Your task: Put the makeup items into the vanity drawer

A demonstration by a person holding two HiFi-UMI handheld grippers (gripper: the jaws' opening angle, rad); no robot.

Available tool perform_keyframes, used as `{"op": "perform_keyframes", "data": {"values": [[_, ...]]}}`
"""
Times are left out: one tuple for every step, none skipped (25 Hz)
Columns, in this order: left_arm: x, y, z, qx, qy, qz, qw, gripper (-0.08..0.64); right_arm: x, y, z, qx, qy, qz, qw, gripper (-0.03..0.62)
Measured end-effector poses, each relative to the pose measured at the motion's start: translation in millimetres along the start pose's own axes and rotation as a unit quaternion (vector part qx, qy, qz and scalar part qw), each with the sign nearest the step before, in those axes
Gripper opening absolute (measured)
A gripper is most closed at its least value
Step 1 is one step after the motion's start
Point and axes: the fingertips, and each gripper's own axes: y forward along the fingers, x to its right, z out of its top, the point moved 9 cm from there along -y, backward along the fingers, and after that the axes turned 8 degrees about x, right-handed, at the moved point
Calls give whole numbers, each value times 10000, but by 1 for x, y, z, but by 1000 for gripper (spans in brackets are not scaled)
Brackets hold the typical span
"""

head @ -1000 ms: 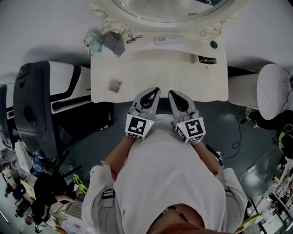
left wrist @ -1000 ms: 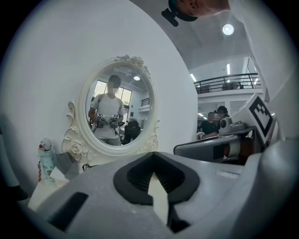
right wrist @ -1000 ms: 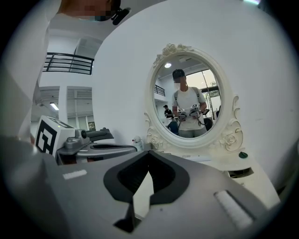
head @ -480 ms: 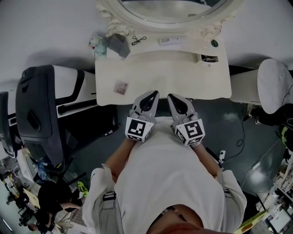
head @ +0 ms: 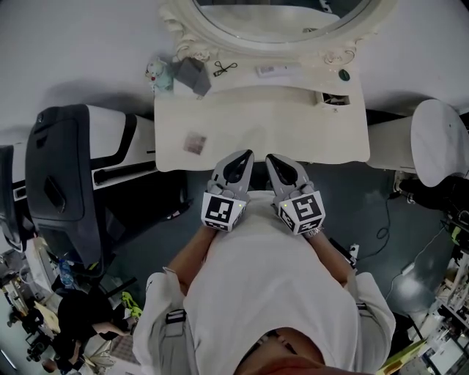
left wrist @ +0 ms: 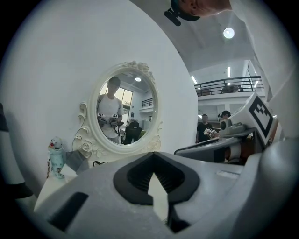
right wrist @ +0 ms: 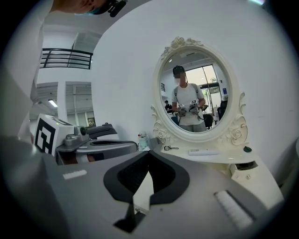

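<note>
Makeup items on the bench look small, light and rigid, best pinched mid-body; left gripper and right gripper are closed, empty.

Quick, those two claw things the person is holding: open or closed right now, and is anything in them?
Left gripper: closed, holding nothing.
Right gripper: closed, holding nothing.

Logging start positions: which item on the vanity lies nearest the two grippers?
The small brownish square piece, alone on the open tabletop near its front edge; every other item sits back on the shelf under the mirror.
</note>
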Motion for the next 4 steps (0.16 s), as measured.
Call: {"op": "perform_keyframes", "data": {"values": [[-2, -1, -1, -13, -40, 31, 10000, 0, -1, 1, 0, -10, -25, 26, 10000, 6], [-3, -2, -3, -49, -81, 55, 9999, 0, -3, 1, 0, -7, -26, 42, 10000, 6], [-5, -4, -6, -97, -119, 70, 9999, 0, -4, 1, -1, -1, -14, 54, 10000, 6], [-6, -6, -9, -149, -155, 81, 9997, 0, -6, 1, -1, 6, 4, 64, 10000, 6]]}}
